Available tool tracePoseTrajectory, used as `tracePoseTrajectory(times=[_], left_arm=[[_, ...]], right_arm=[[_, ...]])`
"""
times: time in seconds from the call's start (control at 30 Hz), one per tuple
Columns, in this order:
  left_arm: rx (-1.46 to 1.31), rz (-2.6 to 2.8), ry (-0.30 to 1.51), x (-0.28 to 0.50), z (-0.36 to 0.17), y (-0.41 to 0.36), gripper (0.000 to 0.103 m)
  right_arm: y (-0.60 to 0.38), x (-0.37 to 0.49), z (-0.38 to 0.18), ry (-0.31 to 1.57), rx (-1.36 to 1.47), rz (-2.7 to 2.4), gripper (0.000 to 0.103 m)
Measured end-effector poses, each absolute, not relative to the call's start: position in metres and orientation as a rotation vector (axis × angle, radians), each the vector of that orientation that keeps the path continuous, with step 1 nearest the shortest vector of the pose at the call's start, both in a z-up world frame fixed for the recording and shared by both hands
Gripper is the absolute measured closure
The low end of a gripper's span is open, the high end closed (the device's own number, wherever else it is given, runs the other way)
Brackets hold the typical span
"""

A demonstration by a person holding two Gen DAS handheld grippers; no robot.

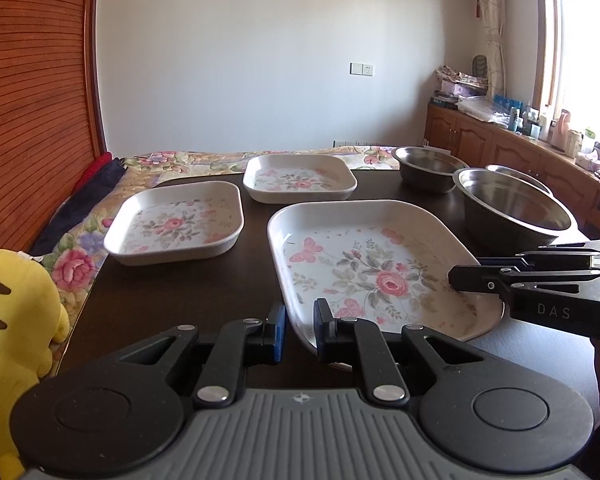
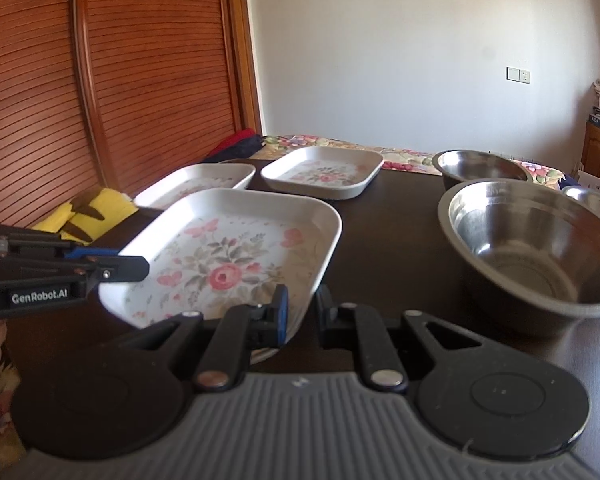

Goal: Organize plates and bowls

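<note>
A large white plate with a rose print (image 1: 380,272) (image 2: 228,256) lies nearest on the dark table (image 1: 188,292). My left gripper (image 1: 300,330) (image 2: 128,264) is shut on its left rim, one pad on either side of the wall. The right gripper (image 2: 302,312) (image 1: 466,272) is shut on the opposite rim. Whether the plate rests on the table I cannot tell. Two smaller floral plates (image 1: 176,220) (image 1: 300,180) sit farther back. Three steel bowls stand at the right: a big one (image 2: 536,240) (image 1: 516,204), one behind it (image 2: 476,164) and one partly hidden (image 2: 596,196).
A yellow plush toy (image 1: 12,320) lies off the table's left edge on a floral bedspread (image 1: 76,264). A slatted wooden door (image 2: 140,80) fills the left side. Wooden cabinets (image 1: 480,140) with clutter run under the window at the right.
</note>
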State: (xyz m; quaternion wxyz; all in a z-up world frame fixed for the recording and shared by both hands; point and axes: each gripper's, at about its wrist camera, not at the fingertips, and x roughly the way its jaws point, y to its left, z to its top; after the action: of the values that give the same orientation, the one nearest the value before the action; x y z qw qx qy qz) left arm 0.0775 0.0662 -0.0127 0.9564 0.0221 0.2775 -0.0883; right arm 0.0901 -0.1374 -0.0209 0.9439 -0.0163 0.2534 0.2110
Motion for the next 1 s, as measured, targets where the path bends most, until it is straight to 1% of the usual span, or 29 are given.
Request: tracePoseTrajectory(times=[0.47,1.0], left_arm=[[0.042,-0.182,0.601,0.040,-0.029,0.068,0.088],[0.033,-0.180,0.616,0.039,-0.035,0.072,0.088]], right_arm=[[-0.134,0.054,-0.028,0.526,-0.055,0.436,0.087],[-0.131,0.045,-0.034,0.559,-0.057,0.434,0.086]])
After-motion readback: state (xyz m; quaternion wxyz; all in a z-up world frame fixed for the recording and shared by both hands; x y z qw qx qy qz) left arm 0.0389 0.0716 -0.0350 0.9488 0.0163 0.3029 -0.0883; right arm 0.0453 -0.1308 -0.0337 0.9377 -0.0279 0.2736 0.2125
